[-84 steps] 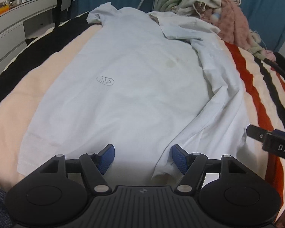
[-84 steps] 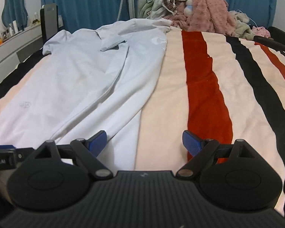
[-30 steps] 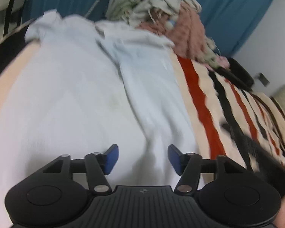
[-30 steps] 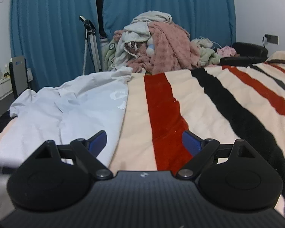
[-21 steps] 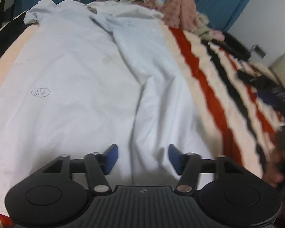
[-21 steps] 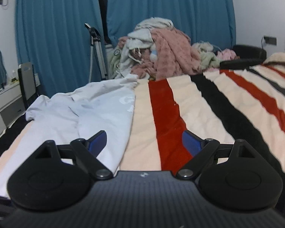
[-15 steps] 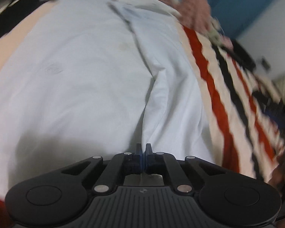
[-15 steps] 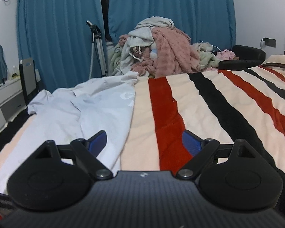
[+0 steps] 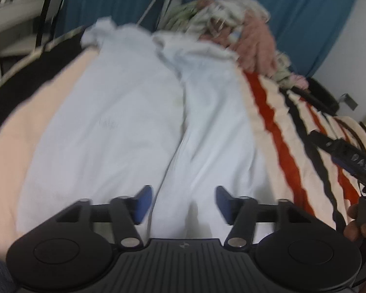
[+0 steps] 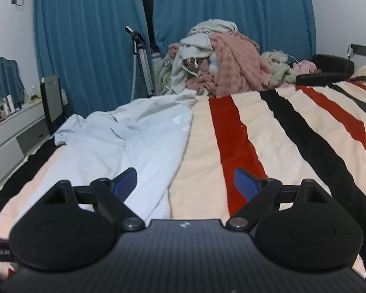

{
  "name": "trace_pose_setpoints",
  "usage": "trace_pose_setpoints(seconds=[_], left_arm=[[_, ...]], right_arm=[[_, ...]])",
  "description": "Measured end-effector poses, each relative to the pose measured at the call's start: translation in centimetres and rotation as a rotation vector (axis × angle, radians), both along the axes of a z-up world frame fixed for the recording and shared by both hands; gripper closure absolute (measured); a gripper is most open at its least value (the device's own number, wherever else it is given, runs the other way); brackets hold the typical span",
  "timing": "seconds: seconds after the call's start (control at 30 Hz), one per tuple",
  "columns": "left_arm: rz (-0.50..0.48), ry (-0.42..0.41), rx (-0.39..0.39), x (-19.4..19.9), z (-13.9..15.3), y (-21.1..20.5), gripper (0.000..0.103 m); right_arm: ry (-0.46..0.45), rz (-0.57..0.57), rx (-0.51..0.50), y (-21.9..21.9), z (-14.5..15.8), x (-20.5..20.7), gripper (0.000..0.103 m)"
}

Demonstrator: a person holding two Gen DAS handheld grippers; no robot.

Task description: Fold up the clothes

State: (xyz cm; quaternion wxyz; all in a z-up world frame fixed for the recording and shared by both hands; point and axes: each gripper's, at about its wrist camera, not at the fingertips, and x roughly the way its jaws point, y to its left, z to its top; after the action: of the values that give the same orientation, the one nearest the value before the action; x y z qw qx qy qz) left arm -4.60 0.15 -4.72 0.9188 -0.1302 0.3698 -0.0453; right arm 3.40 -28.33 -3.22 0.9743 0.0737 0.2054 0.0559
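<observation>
Pale-blue shirt (image 9: 124,112) half-folded on striped bed (image 10: 268,146).
Left gripper (image 9: 183,201) jaws just reopened, empty; right gripper (image 10: 185,183) jaws wide, empty.

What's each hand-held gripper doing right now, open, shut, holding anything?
Left hand-held gripper: open, jaws just opened, over the white shirt, gripping nothing.
Right hand-held gripper: open, empty, above the striped blanket.

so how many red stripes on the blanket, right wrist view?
3 visible: a wide red stripe just right of the pale blue shirt, a second further right, a third at the far right edge. More may be hidden.
</observation>
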Motion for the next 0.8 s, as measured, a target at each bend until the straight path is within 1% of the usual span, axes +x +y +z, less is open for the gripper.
trace_pose_setpoints(seconds=[0.03,0.07,0.13,0.17,0.2,0.23,0.33,0.4,0.47,0.5,0.57,0.67,0.73,0.8], left_arm=[[-0.008,-0.03,0.021,-0.1,0.8,-0.3,0.015],[-0.014,-0.055,0.051,0.0,1.8,-0.7,0.012],[-0.022,-0.098,0.122,0.5,3.7,-1.4,0.009],[-0.023,-0.126,0.133,0.5,4.8,-1.4,0.007],[-0.023,-0.157,0.13,0.3,6.2,-1.2,0.002],[-0.027,-0.181,0.121,0.6,7.4,-1.2,0.0],[-0.048,-0.234,0.088,2.2,10.5,-1.6,0.0],[-0.053,-0.274,0.065,2.8,11.6,-1.4,0.0],[-0.049,-0.288,0.061,3.3,11.5,-1.0,0.0],[-0.045,-0.283,0.069,3.8,11.0,-0.7,0.0],[-0.034,-0.259,0.091,4.9,9.7,0.3,0.001],[-0.009,-0.213,0.121,6.4,8.0,2.1,0.005],[-0.006,-0.211,0.12,7.0,7.1,3.8,0.004],[0.02,-0.197,0.114,7.6,6.1,6.1,0.004]], right_arm=[[-0.004,-0.002,0.002,0.1,0.4,-0.3,0.015],[-0.007,-0.003,0.003,0.3,0.8,-0.6,0.015],[-0.02,0.0,0.02,0.5,1.9,-1.3,0.015],[-0.025,0.001,0.038,0.4,2.4,-1.6,0.015],[-0.029,0.002,0.055,0.4,3.0,-1.9,0.015],[-0.033,0.006,0.076,0.3,3.5,-2.2,0.015],[-0.018,0.002,0.103,0.0,5.1,-2.6,0.015],[-0.022,0.014,0.101,0.3,6.4,-2.1,0.015],[-0.032,0.031,0.083,0.7,7.8,-1.1,0.015],[-0.032,0.031,0.081,1.0,8.3,-0.3,0.015],[-0.002,0.056,0.075,1.9,8.8,2.4,0.015],[0.026,0.12,-0.013,5.1,8.8,7.2,0.015],[0.039,0.183,-0.081,8.0,8.3,10.8,0.015],[0.052,0.249,-0.153,11.6,7.3,14.5,0.015]])
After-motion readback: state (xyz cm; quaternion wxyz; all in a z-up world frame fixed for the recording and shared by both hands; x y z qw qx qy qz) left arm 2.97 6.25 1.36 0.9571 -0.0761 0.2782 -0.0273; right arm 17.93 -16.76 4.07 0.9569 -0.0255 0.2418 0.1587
